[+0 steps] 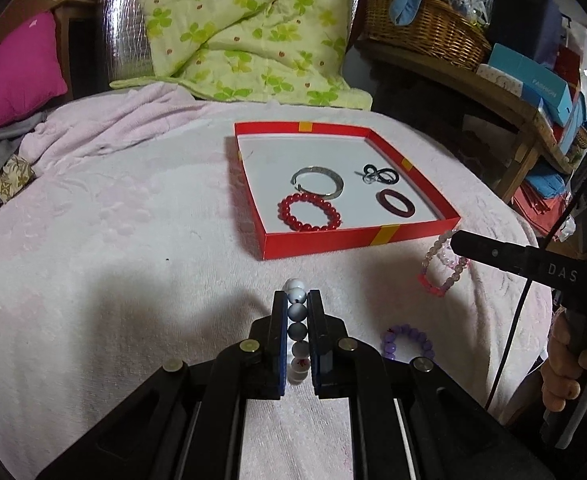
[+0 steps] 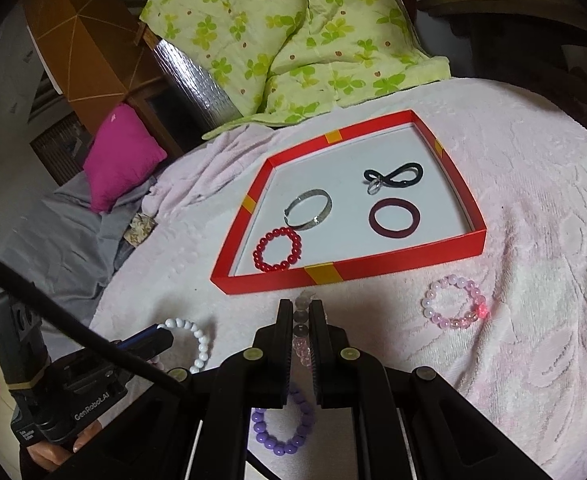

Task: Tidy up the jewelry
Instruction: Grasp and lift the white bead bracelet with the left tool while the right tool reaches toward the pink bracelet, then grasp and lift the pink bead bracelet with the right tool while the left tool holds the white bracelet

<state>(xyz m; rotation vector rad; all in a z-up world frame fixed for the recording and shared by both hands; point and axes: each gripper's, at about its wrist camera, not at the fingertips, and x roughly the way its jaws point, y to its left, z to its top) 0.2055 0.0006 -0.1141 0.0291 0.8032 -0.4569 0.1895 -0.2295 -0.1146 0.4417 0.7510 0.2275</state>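
Pale pink embossed fleece blanket [image 2: 533, 208] covers the surface under a shallow red cardboard tray [image 2: 377, 262] holding four pieces: red bead bracelet [image 2: 277, 250], silver metal bangle [image 2: 309, 210], dark maroon ring [image 2: 393, 218], black looped cord [image 2: 393, 174]. Left gripper [image 1: 297, 300] is clamped on a white-and-grey bead bracelet [image 1: 296, 312]; right gripper [image 2: 302, 312] pinches a grey-and-pink bead bracelet [image 2: 302, 316]. Purple bead bracelet [image 2: 281, 428] and pink bead bracelet [image 2: 453, 302] lie on the blanket

A green clover-print quilt [image 1: 245, 36] lies bunched at the far edge of the pink blanket [image 1: 113, 208]; a magenta pillow [image 1: 13, 76] sits to its left, a wicker basket [image 1: 425, 32] to its right.
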